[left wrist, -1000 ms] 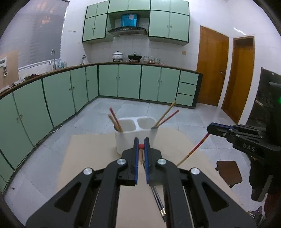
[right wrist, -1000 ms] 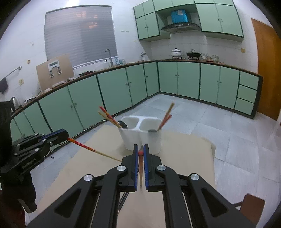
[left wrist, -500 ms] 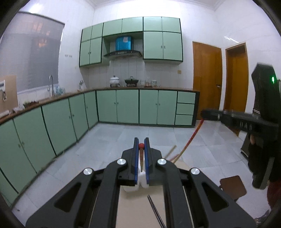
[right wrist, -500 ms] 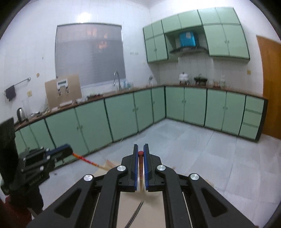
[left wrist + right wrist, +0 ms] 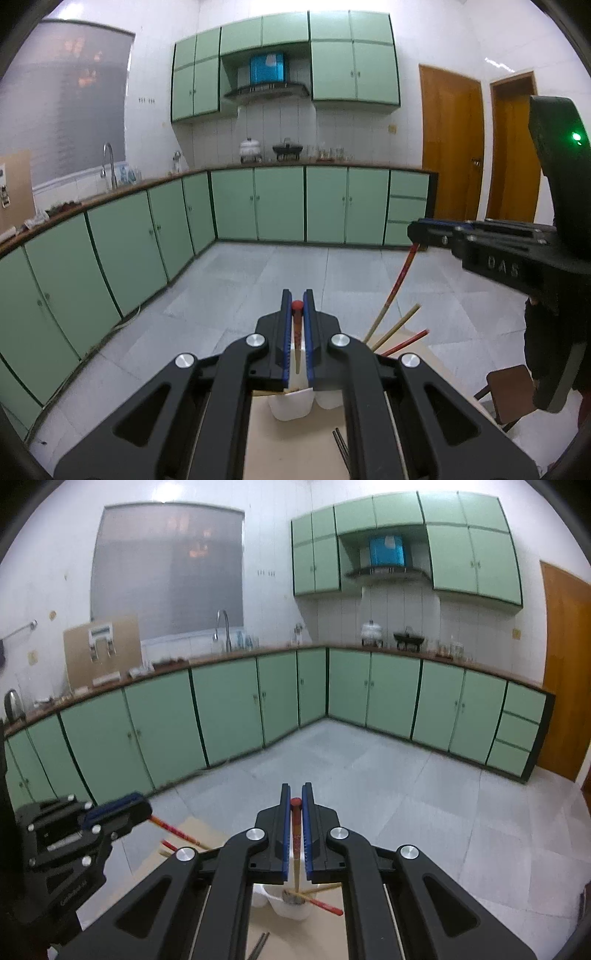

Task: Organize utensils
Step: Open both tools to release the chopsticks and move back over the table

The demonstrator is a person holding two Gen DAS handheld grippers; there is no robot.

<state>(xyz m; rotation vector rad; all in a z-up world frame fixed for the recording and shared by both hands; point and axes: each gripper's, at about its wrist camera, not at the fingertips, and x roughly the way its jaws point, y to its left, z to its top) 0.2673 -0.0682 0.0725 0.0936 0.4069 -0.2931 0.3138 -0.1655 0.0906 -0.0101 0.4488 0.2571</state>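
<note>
1. Chopsticks are the task's utensils. We see one red-topped chopstick [image 5: 297, 332] pinched in the left gripper [image 5: 297, 306], its wooden tip pointing down toward the white holder [image 5: 291, 406].
2. A second red-topped chopstick [image 5: 296, 834] is pinched in the right gripper [image 5: 296, 801], its tip reaching the mouth of the holder's right compartment [image 5: 295, 901].
3. Both grippers are pressed together on their chopsticks (neither has let go).
4. Done so far, as we judge it: several chopsticks [image 5: 397, 330] already stand tilted in the holder, some red, some plain wood.
5. Left to do: the two held chopsticks are not yet dropped in, and a dark pair [image 5: 341, 448] lies on the tan board [image 5: 288, 450] just in front of the holder.
6. Each chopstick is slim and tapered, red with a pattern above and pale wood below.
7. Beyond the board we see grey floor tiles and green cabinets [image 5: 280, 206]; a wooden stool [image 5: 511, 391] stands to the right.
</note>
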